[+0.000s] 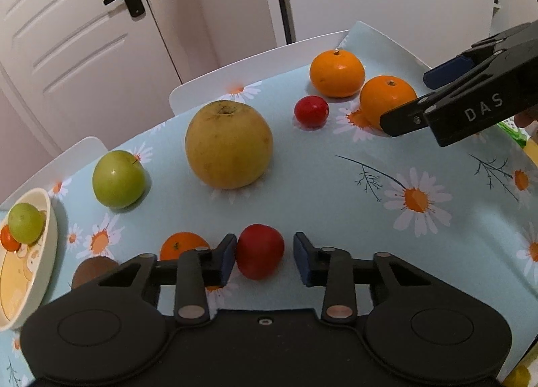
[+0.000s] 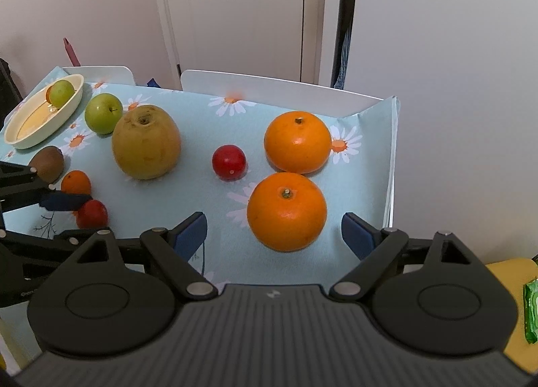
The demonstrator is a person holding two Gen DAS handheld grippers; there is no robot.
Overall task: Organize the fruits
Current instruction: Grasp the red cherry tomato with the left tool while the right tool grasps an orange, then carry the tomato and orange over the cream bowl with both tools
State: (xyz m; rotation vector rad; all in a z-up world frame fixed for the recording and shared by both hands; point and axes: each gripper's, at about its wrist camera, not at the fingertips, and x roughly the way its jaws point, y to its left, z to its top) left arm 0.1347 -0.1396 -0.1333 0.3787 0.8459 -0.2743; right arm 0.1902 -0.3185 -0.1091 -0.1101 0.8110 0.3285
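My left gripper (image 1: 264, 257) is open around a small red fruit (image 1: 260, 251) on the tablecloth; its left pad touches the fruit, the right pad stands apart. My right gripper (image 2: 274, 237) is open wide around the near orange (image 2: 286, 211), without touching. A second orange (image 2: 297, 142), another small red fruit (image 2: 229, 162), a large yellow pear-like fruit (image 2: 146, 142), a green apple (image 2: 103, 113), a small mandarin (image 2: 76, 182) and a kiwi (image 2: 47, 164) lie on the cloth. A cream bowl (image 2: 20, 141) holds a green fruit and a small orange one.
The daisy-print tablecloth (image 1: 336, 205) covers a table whose far edge meets two white chair backs (image 2: 269, 87). A door and wall stand behind. A green packet (image 2: 531, 311) lies on a yellow surface at the right.
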